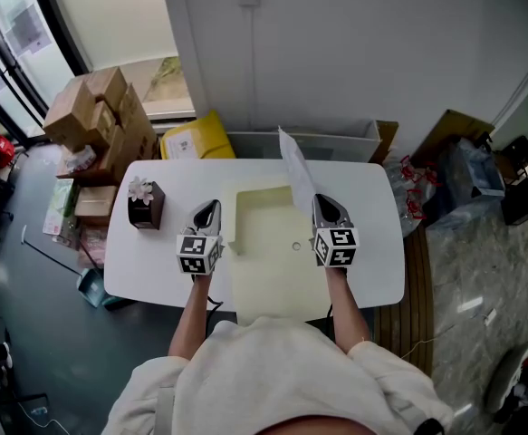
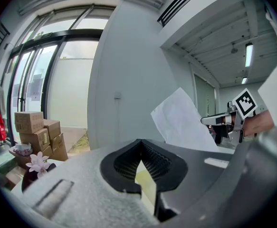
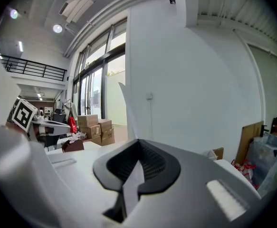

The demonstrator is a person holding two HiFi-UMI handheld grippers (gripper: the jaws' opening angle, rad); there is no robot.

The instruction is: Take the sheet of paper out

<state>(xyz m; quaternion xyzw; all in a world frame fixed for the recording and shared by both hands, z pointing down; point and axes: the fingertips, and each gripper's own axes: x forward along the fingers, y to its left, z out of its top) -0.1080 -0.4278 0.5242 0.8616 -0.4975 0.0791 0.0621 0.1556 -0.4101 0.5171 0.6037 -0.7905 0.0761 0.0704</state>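
A pale yellow folder (image 1: 273, 252) lies open on the white table (image 1: 155, 265). My left gripper (image 1: 207, 208) is shut on the folder's left edge; the yellow flap (image 2: 147, 186) shows between its jaws (image 2: 140, 167). My right gripper (image 1: 322, 202) is shut on the white sheet of paper (image 1: 295, 166), which stands up from it, tilted toward the far wall above the folder's right side. In the right gripper view the sheet (image 3: 131, 186) runs between the jaws (image 3: 137, 167). The left gripper view shows the raised sheet (image 2: 181, 122) held by the right gripper (image 2: 224, 120).
A dark box with a pink flower (image 1: 144, 203) stands on the table's left part. Behind the table are stacked cardboard boxes (image 1: 96, 120), a yellow package (image 1: 196, 139) and a white bin (image 1: 336, 141). Bags and clutter (image 1: 467, 170) lie on the floor at the right.
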